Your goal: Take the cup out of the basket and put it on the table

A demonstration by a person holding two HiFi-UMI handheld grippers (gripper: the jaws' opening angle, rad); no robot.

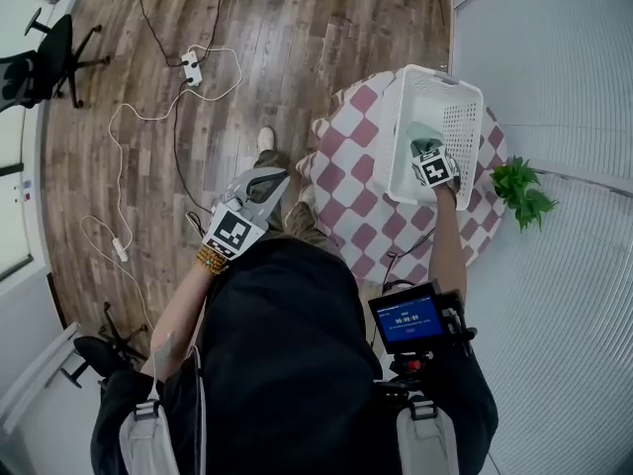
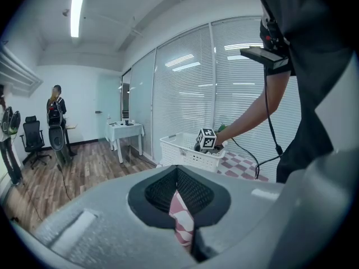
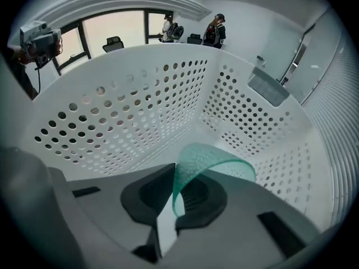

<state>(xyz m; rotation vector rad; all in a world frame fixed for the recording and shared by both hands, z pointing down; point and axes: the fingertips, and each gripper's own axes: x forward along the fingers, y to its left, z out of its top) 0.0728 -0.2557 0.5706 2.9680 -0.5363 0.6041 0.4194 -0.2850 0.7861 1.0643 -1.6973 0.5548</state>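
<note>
A translucent green cup [image 3: 216, 160] is inside the white perforated basket [image 3: 129, 111]. My right gripper [image 3: 174, 186] is shut on the cup's thin rim, one pad inside and one outside. In the head view the basket [image 1: 465, 117] stands on the round pink-and-white checked table [image 1: 346, 137]. There the right gripper [image 1: 429, 156] reaches down into the basket, with the green cup [image 1: 423, 137] just beyond its marker cube. My left gripper [image 1: 265, 184] hangs shut and empty over the wooden floor, left of the table. The left gripper view shows its jaws [image 2: 178, 190] pointing toward the basket [image 2: 185, 150].
A green plant [image 1: 521, 194] stands right of the table by the blinds. A power strip [image 1: 191, 67] and white cables lie on the floor. An office chair [image 1: 49, 62] is at far left. A small screen [image 1: 407, 317] hangs at the person's chest. A person [image 2: 56, 122] stands far off.
</note>
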